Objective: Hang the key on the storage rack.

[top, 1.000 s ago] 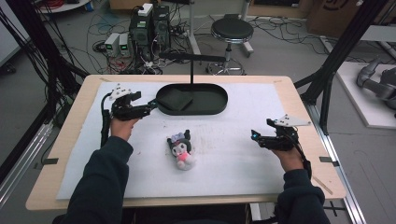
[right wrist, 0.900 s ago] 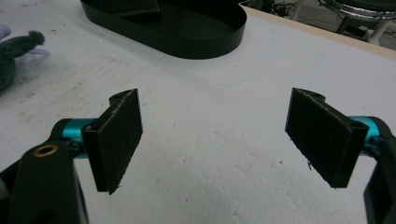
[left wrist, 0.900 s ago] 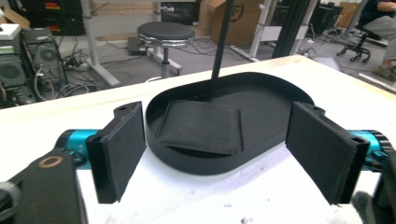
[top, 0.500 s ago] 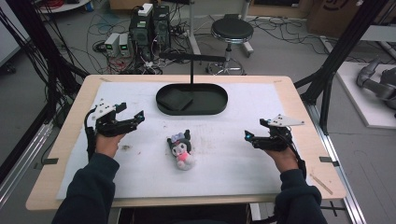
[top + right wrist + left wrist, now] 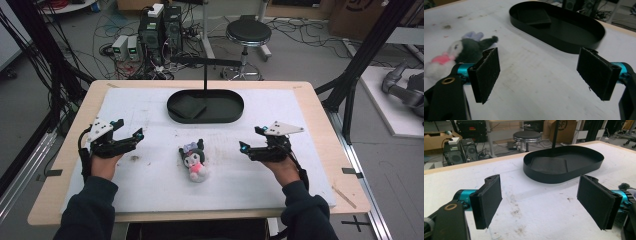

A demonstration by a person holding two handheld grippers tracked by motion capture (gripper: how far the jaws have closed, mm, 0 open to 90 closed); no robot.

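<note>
My left gripper (image 5: 131,139) had its jaws spread wide with nothing between them, and in the left gripper view the two black pads (image 5: 489,200) framed only bare, scuffed white table cover (image 5: 544,220). My right gripper (image 5: 250,141) was the same: jaws well apart, empty, hovering low over the cover.

Between the two grippers lay the plush toy (image 5: 194,158), a dark-haired doll with a purple bow and pink dress, on its back with its head toward the far side. It touched neither gripper. In the right gripper view it sat off to the left of the jaws (image 5: 461,50), not between them.

Beyond it stood the black oval tray (image 5: 205,107), with a flat dark pad inside at its left end and a thin black post rising just behind it.

I judged the main risk to be a poor grab: the toy was soft and rounded, so closing on an ear or the bow could let it swing or slip out. Coming in with the jaws offset, as they were, might simply shove it across the cover. The post by the tray could also catch a gripper or the toy on the way over.

Count: two grippers, one plush toy, one tray, one pad inside it, one post.
</note>
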